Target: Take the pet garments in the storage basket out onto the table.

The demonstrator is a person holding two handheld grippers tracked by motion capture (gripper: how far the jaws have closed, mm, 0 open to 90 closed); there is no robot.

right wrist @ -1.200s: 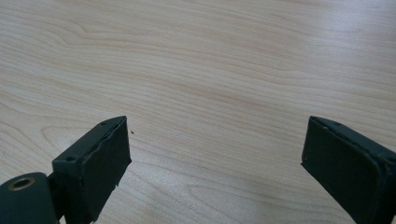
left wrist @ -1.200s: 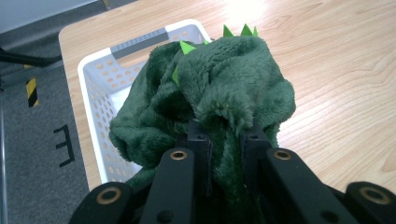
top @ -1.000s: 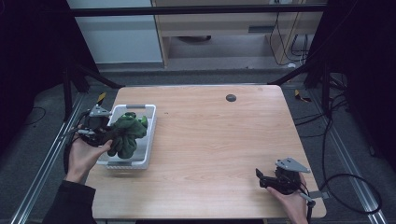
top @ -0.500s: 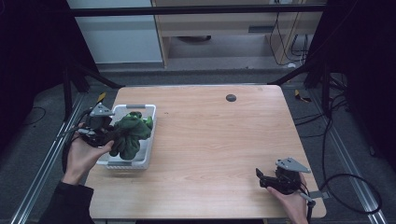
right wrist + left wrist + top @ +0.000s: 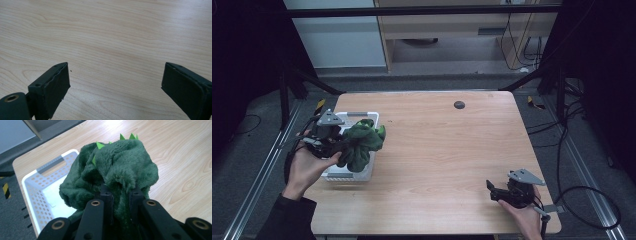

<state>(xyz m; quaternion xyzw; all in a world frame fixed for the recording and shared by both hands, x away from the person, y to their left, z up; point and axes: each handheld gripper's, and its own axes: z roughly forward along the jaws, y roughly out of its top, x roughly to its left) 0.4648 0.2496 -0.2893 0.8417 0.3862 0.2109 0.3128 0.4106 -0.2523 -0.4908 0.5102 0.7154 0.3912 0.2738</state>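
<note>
A dark green plush toy (image 5: 361, 142) with light green spikes hangs bunched above the right side of a white perforated basket (image 5: 343, 171) at the table's left edge. My left gripper (image 5: 343, 146) is shut on the plush toy (image 5: 117, 172), its jaws pinching the fabric (image 5: 120, 195) from below. The basket (image 5: 37, 185) looks bare inside where its floor shows. Near the table's front right corner my right gripper (image 5: 493, 192) rests low over the wood, open, with nothing between its jaws (image 5: 113, 85).
A small dark round disc (image 5: 459, 104) lies near the far edge of the wooden table (image 5: 452, 150). A shelf unit and cables stand beyond the table. Metal rails run along both sides on the floor.
My left gripper has lifted the plush toy up out of the basket and carried it a little to the right. The right gripper has stayed put.
</note>
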